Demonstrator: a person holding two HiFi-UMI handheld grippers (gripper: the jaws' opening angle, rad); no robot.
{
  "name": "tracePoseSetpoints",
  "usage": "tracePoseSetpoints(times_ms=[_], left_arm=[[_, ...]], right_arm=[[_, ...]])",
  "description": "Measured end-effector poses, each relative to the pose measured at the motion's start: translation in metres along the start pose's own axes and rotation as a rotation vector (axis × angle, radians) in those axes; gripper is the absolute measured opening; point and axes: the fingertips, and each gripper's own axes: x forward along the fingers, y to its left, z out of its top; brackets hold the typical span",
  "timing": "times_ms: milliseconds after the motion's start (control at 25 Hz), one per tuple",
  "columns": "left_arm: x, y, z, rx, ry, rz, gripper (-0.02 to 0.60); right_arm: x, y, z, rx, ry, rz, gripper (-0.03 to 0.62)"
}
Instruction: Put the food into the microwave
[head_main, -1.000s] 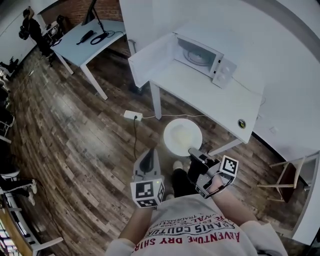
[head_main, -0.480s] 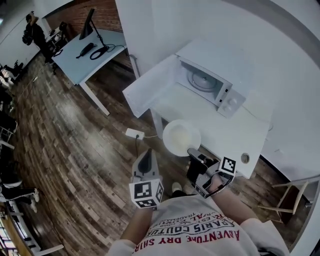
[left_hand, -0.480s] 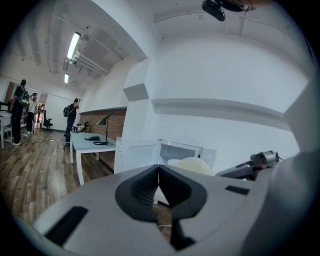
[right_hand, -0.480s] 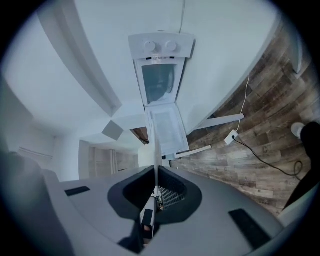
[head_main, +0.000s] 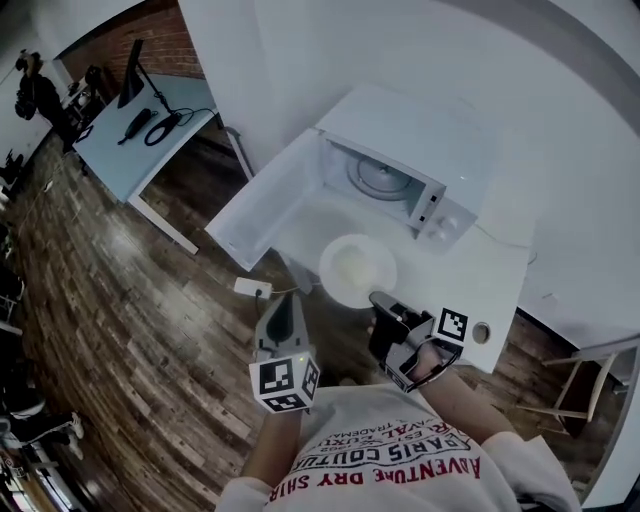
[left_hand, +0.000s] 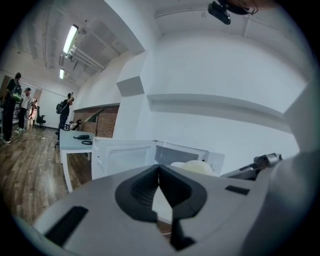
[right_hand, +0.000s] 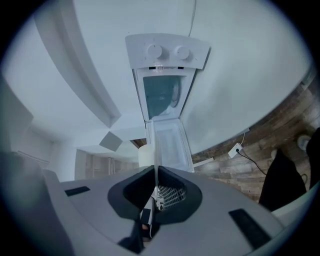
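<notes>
Gripping the plate (head_main: 330, 285) of food (head_main: 353, 265) at its 5 o'clock rim, the right gripper (head_main: 376, 297) fingers are clamped. The plate is above the tabletop (head_main: 495, 285) edge, with the open microwave (head_main: 385, 180) at 12 o'clock. The left gripper (head_main: 284, 302) fingers are closed and empty.

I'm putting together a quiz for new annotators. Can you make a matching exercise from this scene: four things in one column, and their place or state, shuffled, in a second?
Things:
1. microwave door
2. plate
3. left hand-held gripper
4. power strip

Places or states:
A. lying on the wooden floor
B. swung open
C. shut, nothing between its jaws
D. clamped at the rim by the right hand-held gripper

Pairs: 1-B, 2-D, 3-C, 4-A.
</notes>
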Motion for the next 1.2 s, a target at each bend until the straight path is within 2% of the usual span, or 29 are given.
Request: tracePoseSetpoints(times_ms=[280,520,920,1080,1200], left_arm=[[0.078,-0.023,-0.001,0.026,0.055,-0.171,0.006],[0.145,-0.034,0.019,0.070,0.077,-0.341,0.006],[0.237,-0.033,0.029,0.164,0.147,-0.599,0.006],[0.255,-0.036,0.021,0.190,0.176,-0.672,0.006],[0.263,-0.038,0.019,0.194,0.181,-0.689,0.006]], right_arm=[[0.008,-0.006,0.050,0.039,-0.159,0.014,0.025],[0.030,-0.005,0.089,0.069,-0.322,0.022,0.024],[0.082,-0.004,0.123,0.106,-0.571,0.068,0.025],[0.093,-0.006,0.132,0.101,-0.625,0.081,0.025],[0.099,-0.009,0.141,0.106,-0.643,0.070,0.025]])
